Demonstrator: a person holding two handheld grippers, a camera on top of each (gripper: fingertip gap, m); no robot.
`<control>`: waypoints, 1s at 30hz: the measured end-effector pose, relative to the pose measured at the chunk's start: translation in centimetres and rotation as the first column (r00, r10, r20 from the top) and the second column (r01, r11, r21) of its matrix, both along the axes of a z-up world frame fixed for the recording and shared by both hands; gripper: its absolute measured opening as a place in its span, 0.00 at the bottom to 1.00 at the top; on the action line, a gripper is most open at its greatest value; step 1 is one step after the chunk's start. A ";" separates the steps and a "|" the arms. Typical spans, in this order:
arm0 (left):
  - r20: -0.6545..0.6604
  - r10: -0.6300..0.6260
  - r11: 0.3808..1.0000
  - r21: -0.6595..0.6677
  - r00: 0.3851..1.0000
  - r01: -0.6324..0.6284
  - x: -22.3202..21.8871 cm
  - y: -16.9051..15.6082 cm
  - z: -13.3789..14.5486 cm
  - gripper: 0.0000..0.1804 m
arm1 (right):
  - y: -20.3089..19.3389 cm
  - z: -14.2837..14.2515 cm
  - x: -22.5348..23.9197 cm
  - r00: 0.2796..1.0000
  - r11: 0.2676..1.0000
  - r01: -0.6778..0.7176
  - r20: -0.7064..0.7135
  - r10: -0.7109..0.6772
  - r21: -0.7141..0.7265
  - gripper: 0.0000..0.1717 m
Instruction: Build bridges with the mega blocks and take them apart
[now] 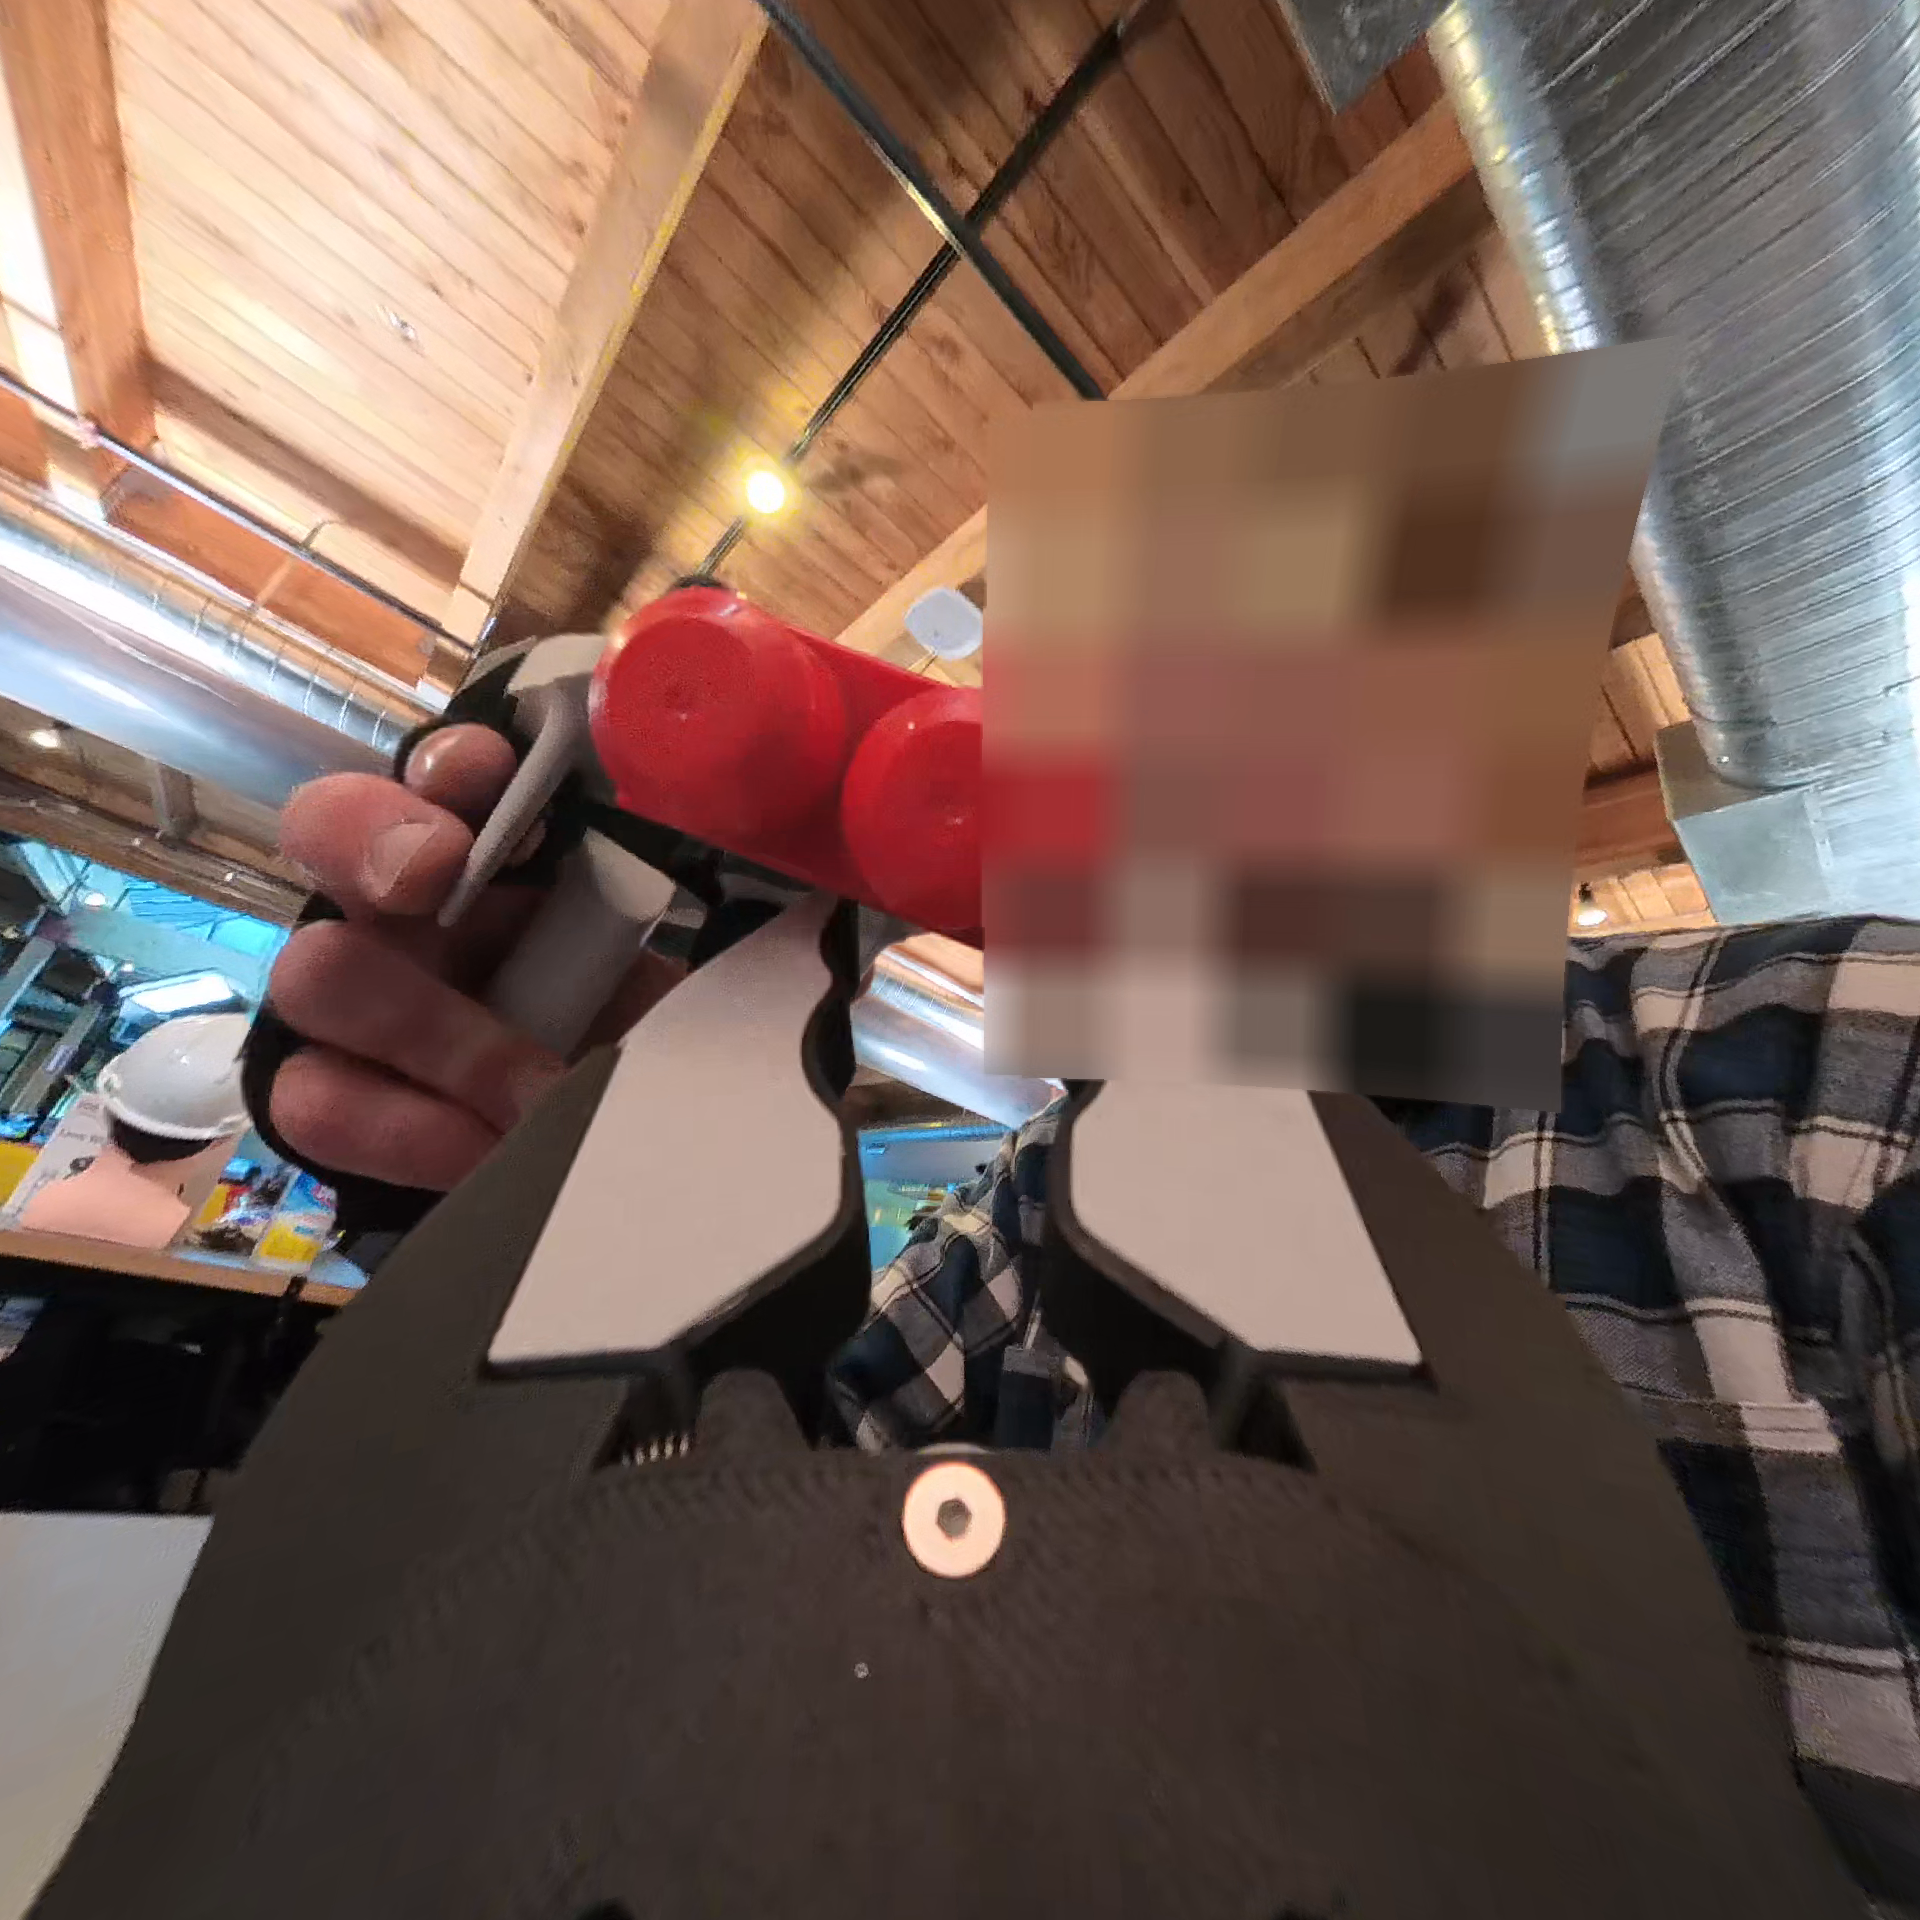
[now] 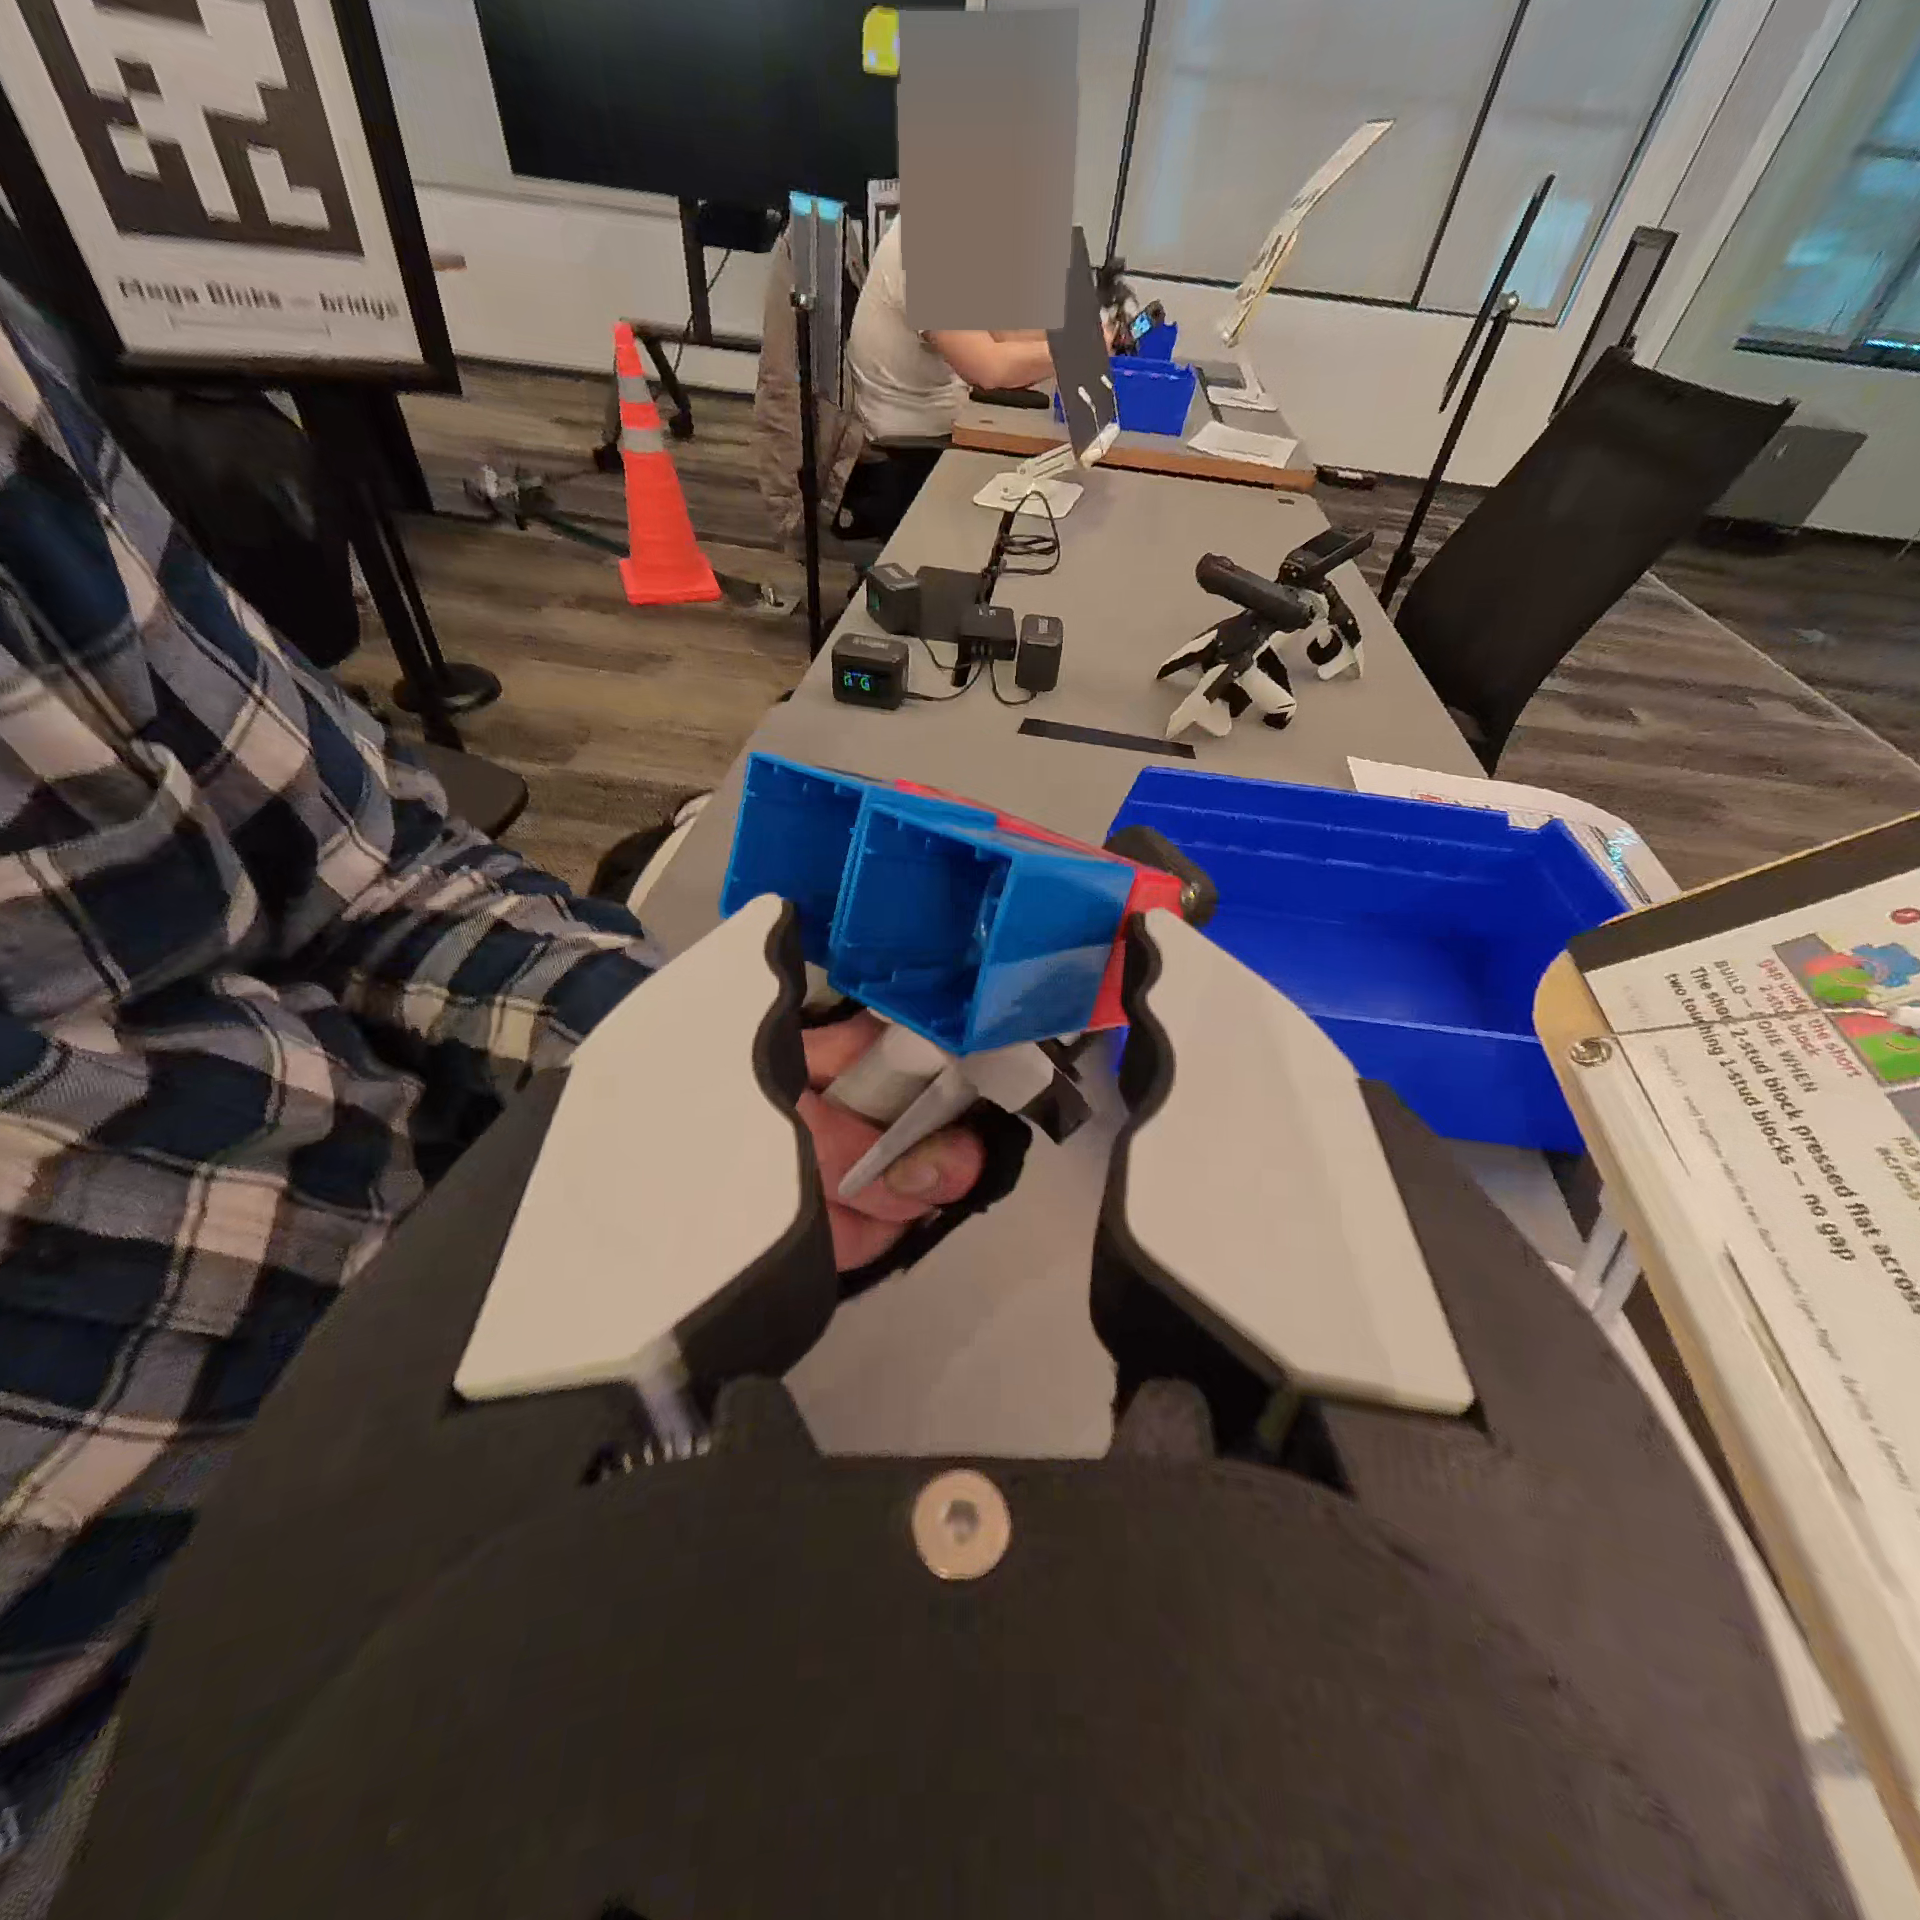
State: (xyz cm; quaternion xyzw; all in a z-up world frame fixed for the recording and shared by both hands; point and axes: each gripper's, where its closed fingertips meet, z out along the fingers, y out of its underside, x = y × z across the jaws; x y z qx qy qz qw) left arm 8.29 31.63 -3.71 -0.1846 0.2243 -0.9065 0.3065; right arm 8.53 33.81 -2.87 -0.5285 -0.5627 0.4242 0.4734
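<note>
**A:** What sits nearest?

**B:** The right gripper (image 2: 956, 925). Its jaws are spread wide around the stack, which is held in the air in front of the near left corner of the desk (image 2: 1091, 582). The stack is two blue blocks (image 2: 914, 914), hollow undersides facing the camera, joined to a red block (image 2: 1143, 904). The right pad sits at the red edge and the left pad overlaps the farther blue block. I cannot tell whether they press.

**A:** And the left gripper?

**B:** The left gripper (image 1: 961, 925) points up at the red block's studs, with one fingertip just under the block. The other fingertip is hidden, so I cannot tell how its jaws stand. The left hand (image 2: 883, 1174) shows below the stack.

**A:** What crowds them?

**B:** A plaid sleeve (image 2: 260, 935) is close on the left. A blue bin (image 2: 1403, 935) sits just right of the stack, and an instruction board (image 2: 1766, 1143) juts in at the near right.

**A:** Farther out?

**B:** Bare desk lies beyond the bin, then chargers (image 2: 935, 644) and a spare gripper (image 2: 1257, 655). A black chair (image 2: 1558, 540) stands off the right edge, and an orange cone (image 2: 655, 488) stands on the floor at the far left.
</note>
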 end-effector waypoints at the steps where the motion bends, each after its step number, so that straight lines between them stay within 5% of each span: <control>1: -0.022 0.024 1.000 0.018 0.999 -0.023 0.2 -0.1 -0.3 0.19 | -0.1 -0.2 0.1 1.000 1.000 -0.007 0.015 0.006 0.026 0.34; 16: -0.206 0.188 0.977 0.140 0.960 -0.161 0.8 0.6 -0.5 0.21 | 0.5 -0.2 1.1 0.986 0.972 0.145 -0.111 -0.126 0.185 0.27; 30: -0.331 0.435 0.894 0.267 0.837 -0.360 2.0 1.1 -0.6 0.22 | 1.0 -0.5 2.6 0.954 0.988 0.143 -0.275 -0.122 0.057 0.26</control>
